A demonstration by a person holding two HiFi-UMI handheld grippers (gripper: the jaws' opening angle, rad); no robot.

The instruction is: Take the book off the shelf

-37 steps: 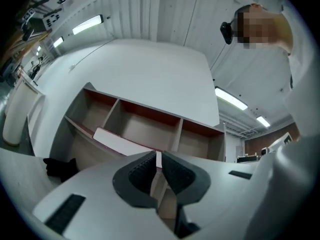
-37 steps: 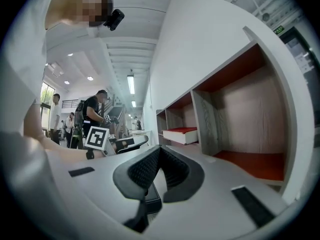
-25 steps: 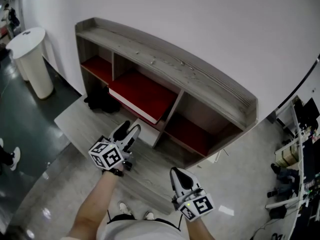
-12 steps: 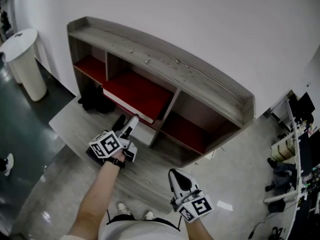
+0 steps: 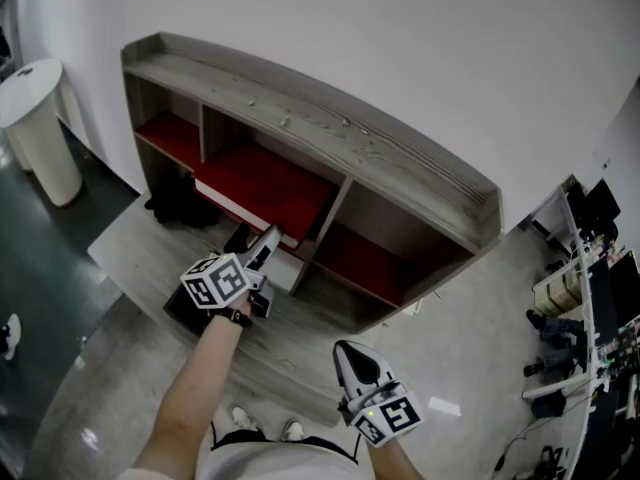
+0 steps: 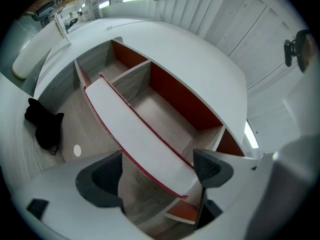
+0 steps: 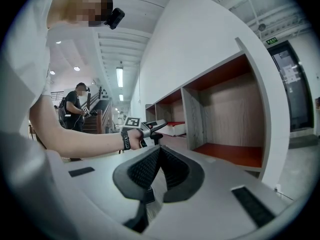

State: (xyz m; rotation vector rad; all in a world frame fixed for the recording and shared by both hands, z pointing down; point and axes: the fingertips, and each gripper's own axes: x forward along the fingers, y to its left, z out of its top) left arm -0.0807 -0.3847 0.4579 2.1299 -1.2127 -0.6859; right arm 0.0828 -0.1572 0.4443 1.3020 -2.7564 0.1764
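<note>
The book [image 5: 262, 183], red-covered with white page edges, lies flat in the middle compartment of the low grey wooden shelf [image 5: 300, 118], its front edge jutting past the shelf. My left gripper [image 5: 262, 244] is at that front edge with its jaws opening. In the left gripper view the book [image 6: 135, 134] runs down between the two pads of the left gripper [image 6: 157, 171], which stand apart from it. My right gripper [image 5: 351, 354] hangs low near my body, shut and empty. In the right gripper view the right gripper [image 7: 159, 159] has its pads together.
A white round pedestal [image 5: 35, 118] stands at the left. A black bag [image 5: 175, 203] lies on the floor beside the shelf. Cluttered desks [image 5: 590, 308] fill the right edge. A person [image 7: 75, 109] stands far off in the right gripper view.
My left gripper has moved forward to the book's front edge and its jaws have spread. The right gripper has stayed put.
</note>
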